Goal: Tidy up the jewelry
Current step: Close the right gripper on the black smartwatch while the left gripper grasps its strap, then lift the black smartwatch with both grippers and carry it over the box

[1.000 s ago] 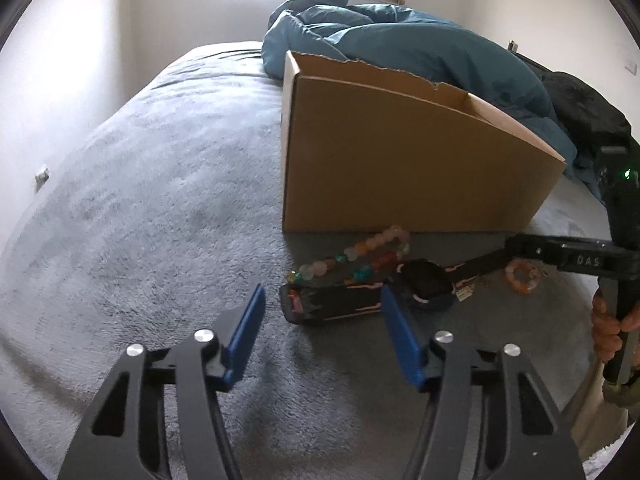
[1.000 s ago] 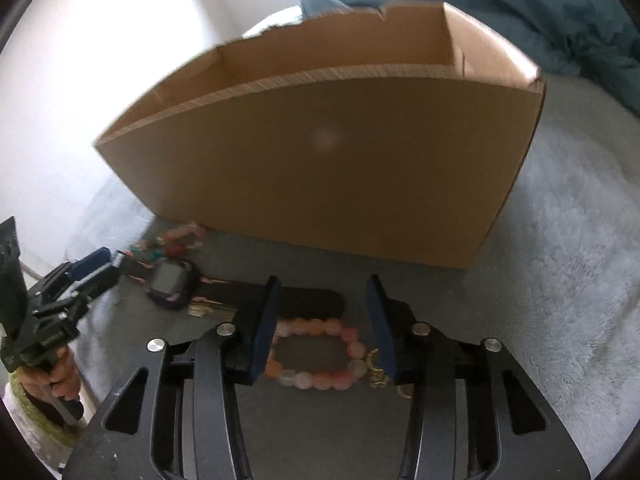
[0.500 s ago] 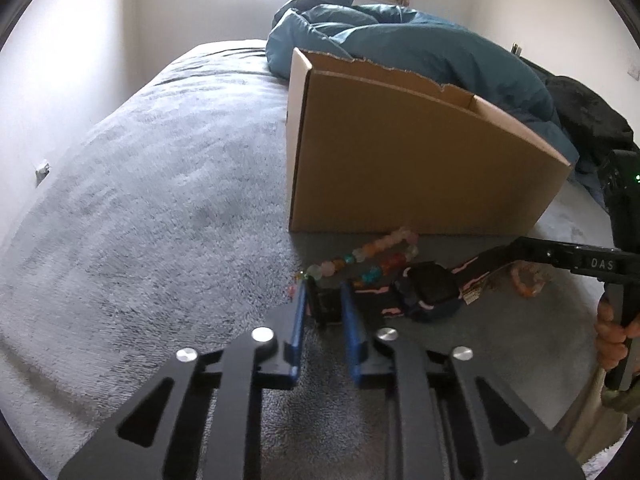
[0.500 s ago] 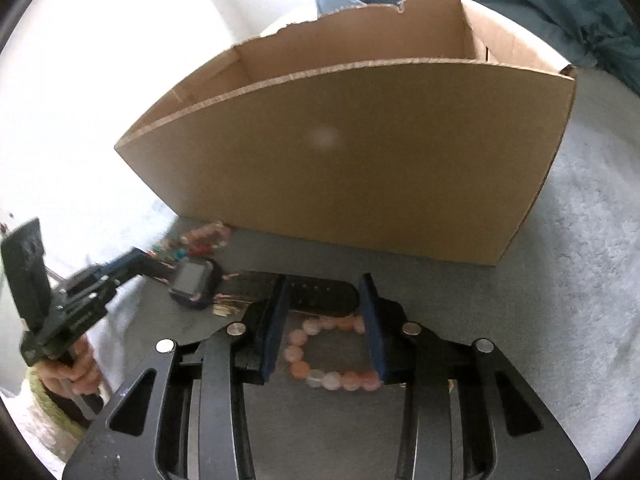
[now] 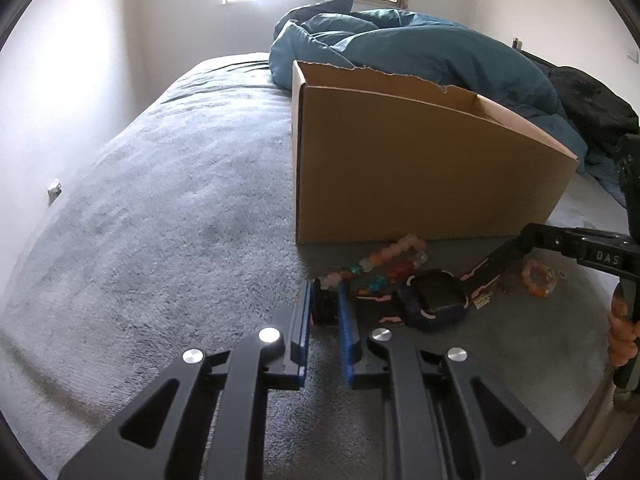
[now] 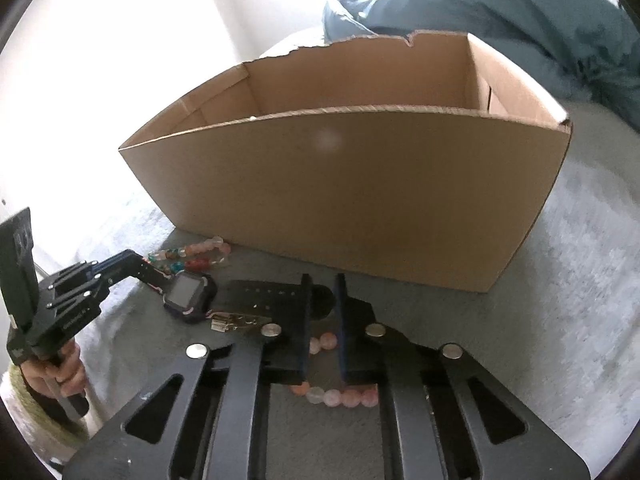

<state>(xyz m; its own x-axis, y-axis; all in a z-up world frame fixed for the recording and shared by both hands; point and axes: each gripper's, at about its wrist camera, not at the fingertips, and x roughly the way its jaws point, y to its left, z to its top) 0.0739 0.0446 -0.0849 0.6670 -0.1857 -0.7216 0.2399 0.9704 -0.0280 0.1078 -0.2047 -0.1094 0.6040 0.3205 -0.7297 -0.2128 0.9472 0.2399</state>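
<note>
Rubbery and limp is how the dark watch (image 5: pixel 436 300) looks: a small square case with pink-trimmed straps laid out flat on the grey bed cover (image 5: pixel 160 240), just in front of the near wall of the open cardboard box (image 5: pixel 420 168). It should be light, but the band will droop and swing, so the strap end is a fair hold only if the case is allowed to hang. The left gripper (image 5: pixel 325 304) is pinched onto that strap tip, its blue pads nearly together with the black band between them. The right gripper (image 6: pixel 322 312) has drawn narrow over the pale pink bead bracelet (image 6: pixel 336 394); beads show in the gap, yet whether the pads truly press them or merely straddle the loop I cannot tell. Beads on a cord are hard, round and slippery, so I judge a grip across the strand safer than on a single bead. A longer multicoloured bead string (image 5: pixel 384 260) lies against the foot of the box wall, beside the watch. The box floor is hidden in both views, and the bracelet's far side sits under the right fingers. A small metal clasp (image 6: pixel 236 322) beside the strap is too small to identify.
</note>
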